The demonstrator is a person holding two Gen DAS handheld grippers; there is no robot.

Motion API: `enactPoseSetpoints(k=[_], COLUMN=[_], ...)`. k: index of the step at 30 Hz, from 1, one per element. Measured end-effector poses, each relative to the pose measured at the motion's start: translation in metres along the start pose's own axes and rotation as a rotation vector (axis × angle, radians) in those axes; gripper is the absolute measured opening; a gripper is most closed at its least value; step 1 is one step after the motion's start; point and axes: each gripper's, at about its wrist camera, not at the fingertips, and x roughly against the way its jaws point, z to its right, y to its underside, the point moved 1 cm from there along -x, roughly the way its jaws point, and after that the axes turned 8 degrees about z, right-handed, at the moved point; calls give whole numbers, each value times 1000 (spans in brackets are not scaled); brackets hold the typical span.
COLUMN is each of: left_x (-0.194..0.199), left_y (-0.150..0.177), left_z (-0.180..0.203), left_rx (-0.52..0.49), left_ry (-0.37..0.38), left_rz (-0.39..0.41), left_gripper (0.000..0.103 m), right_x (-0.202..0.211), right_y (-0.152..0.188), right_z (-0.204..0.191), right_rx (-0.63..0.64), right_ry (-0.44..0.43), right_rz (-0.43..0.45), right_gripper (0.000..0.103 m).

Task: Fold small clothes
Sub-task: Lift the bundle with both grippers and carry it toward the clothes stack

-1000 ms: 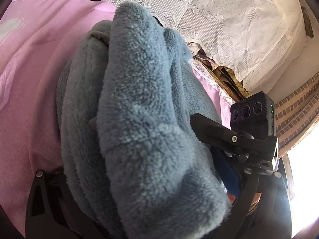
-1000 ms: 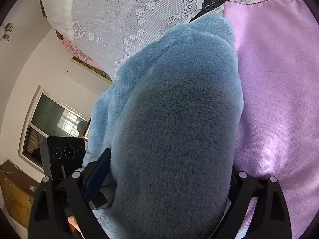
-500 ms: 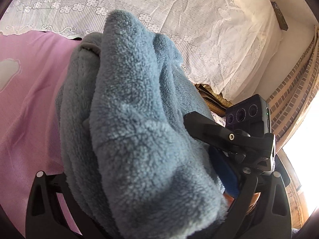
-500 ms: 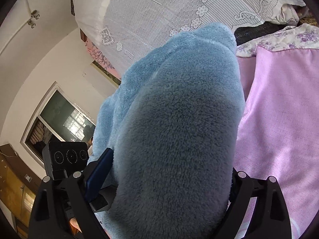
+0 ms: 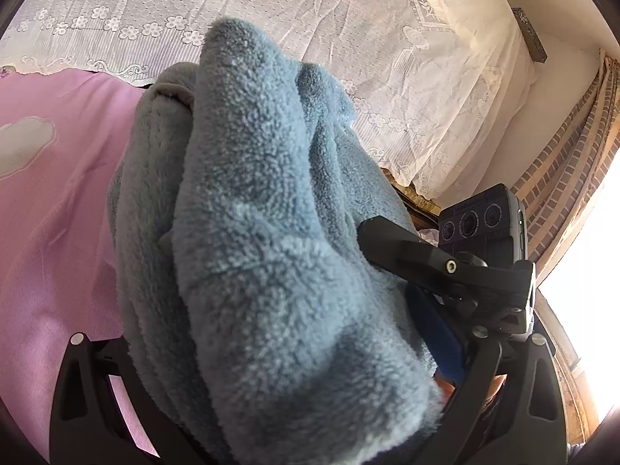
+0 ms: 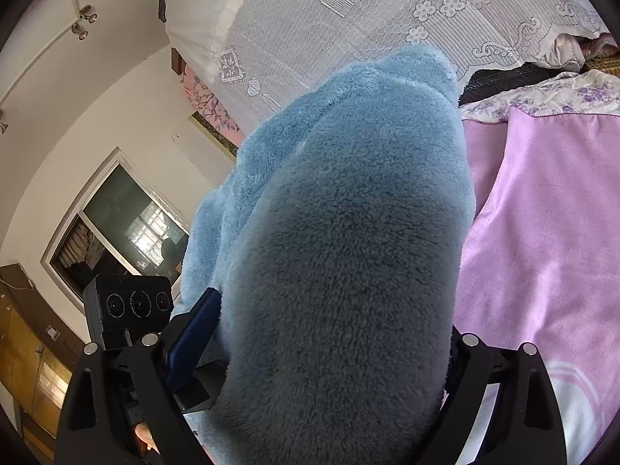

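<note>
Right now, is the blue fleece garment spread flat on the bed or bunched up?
Bunched up: the blue fleece garment hangs in thick folds, raised above the pink bedsheet.

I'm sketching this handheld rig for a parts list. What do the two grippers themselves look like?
Both are matte black plastic. The left gripper and right gripper have angular finger frames with cut-out slots and silver screw heads. Each view also shows the other gripper: a dark blue finger pad and a black three-lens camera box. No cables visible.

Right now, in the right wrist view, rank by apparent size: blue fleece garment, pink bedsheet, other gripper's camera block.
1. Blue fleece garment, though it sits right at the lens, so nearness inflates it.
2. Pink bedsheet.
3. Other gripper's camera block, smallest.
</note>
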Motion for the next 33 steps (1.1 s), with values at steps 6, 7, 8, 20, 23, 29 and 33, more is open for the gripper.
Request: enactPoseSetpoints(k=[6,7,8,20,23,29,33], left_x=[29,35,40,82,100,138,165], left_y=[19,23,26,46,55,74,86], left_z=[6,6,7,9,12,4,-7], left_rx=[0,2,3,-45,-72,-46,-23], left_ry=[-6,-8,-12,-38,-54,-45,-59], left_rz=[9,13,19,100,125,135,153], left_gripper=[98,98,98,98,98,98,98], right_x=[17,20,21,47,54,54,49], right_y=[26,30,35,74,83,106,122], right_z=[-24,-28,-33,-80,-90,-118,-135], right_rx=[21,25,31,75,88,121,133], right_ry=[-15,-18,-22,-70,-87,-100,-107], right_rz=[-27,-31,-36,-47,-48,-78,-112], right_gripper=[94,94,94,94,95,95,95])
